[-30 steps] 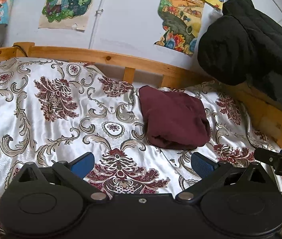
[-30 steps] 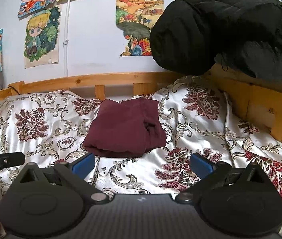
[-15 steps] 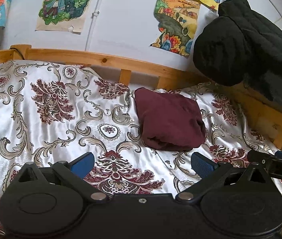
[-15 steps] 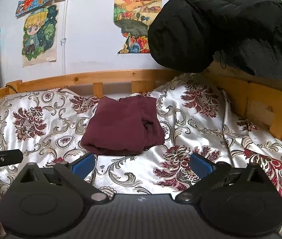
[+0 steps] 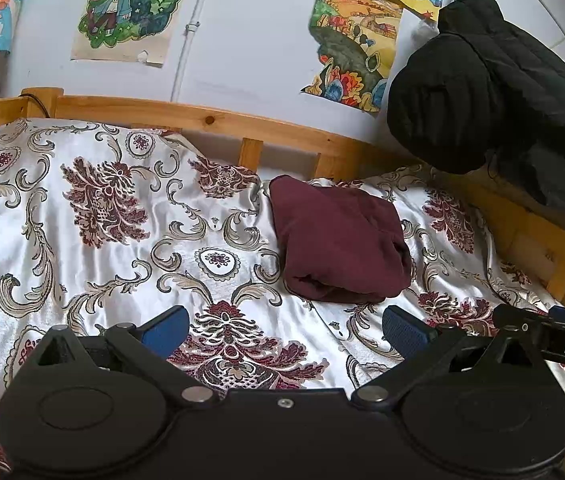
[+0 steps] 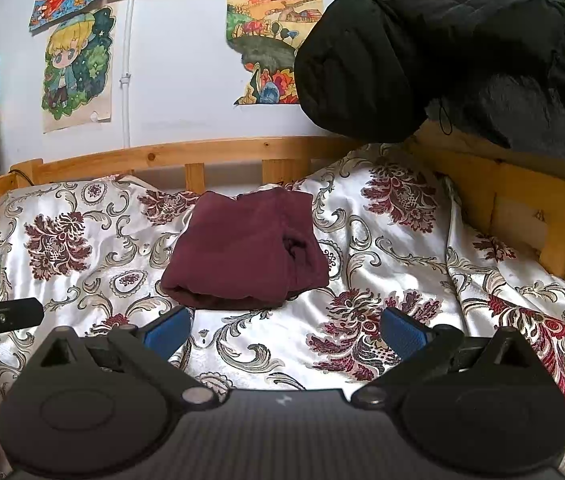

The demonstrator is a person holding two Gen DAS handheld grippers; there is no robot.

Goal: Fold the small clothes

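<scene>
A maroon garment [image 5: 338, 244] lies folded into a compact bundle on the patterned bedspread [image 5: 94, 240], near the headboard; it also shows in the right wrist view [image 6: 246, 252]. My left gripper [image 5: 284, 326] is open and empty, held above the bedspread a little short of the bundle. My right gripper [image 6: 284, 328] is open and empty, just in front of the bundle's near edge. The tip of the right gripper shows at the right edge of the left wrist view [image 5: 550, 336].
A wooden bed rail [image 5: 210, 120] runs along the back and the right side [image 6: 522, 196]. A black padded jacket [image 6: 442, 40] hangs over the right corner. Drawings are stuck on the white wall [image 5: 130, 4].
Both grippers have drawn back slightly from the bundle and stayed open. The folded garment has not moved.
</scene>
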